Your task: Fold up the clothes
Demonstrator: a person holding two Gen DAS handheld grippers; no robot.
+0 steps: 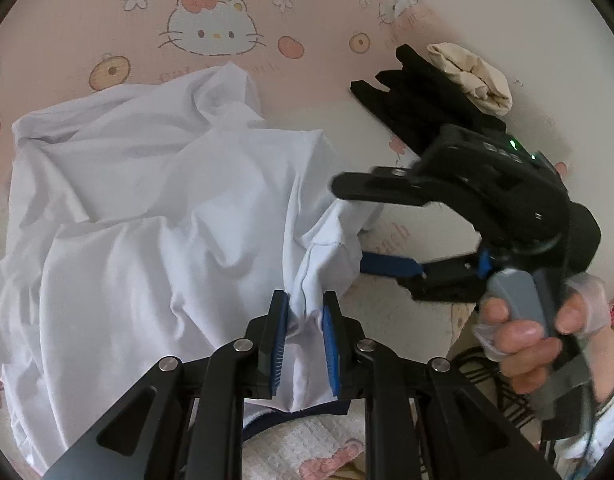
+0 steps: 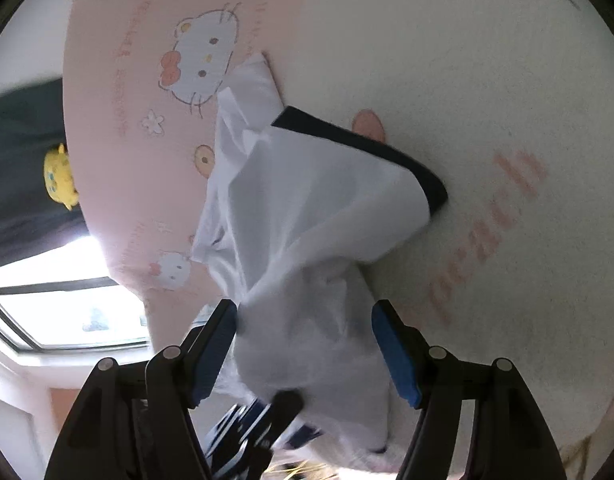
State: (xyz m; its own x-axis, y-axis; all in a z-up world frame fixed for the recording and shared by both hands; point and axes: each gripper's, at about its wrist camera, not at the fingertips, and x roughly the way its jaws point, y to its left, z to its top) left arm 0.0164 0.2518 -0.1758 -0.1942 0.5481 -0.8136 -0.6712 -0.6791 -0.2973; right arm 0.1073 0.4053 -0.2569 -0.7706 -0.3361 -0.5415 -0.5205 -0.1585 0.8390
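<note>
Left gripper [image 1: 305, 316]: jaws narrowed onto a bunched fold of the white shirt [image 1: 147, 208], blue pads pressing the cloth from both sides near its dark-trimmed edge. Right gripper [image 2: 303, 344]: jaws wide apart, shirt cloth [image 2: 299, 208] draped between the pads; no clamp visible, cloth looks loose there. In the left wrist view the right gripper [image 1: 349, 226] comes in from the right, upper finger over the shirt's edge, lower blue finger under it, held by the person's right hand [image 1: 539, 332].

Shirt sits crumpled on the pink cat-print bedsheet [image 1: 327, 8], bulk lying left of the grippers, one navy-trimmed edge lifted in the right wrist view.

Far side: one black garment [image 1: 423, 96] folded, touching one beige garment [image 1: 471, 74] bunched behind it, both well apart from the shirt's far edge. Bare sheet runs between shirt and that pair, and beyond the shirt's top edge.

Count: one white shirt, one black garment, one beige garment, two grippers.

Beyond the bed edge, right wrist view: window [image 2: 67, 312] and a yellow toy [image 2: 59, 178].
</note>
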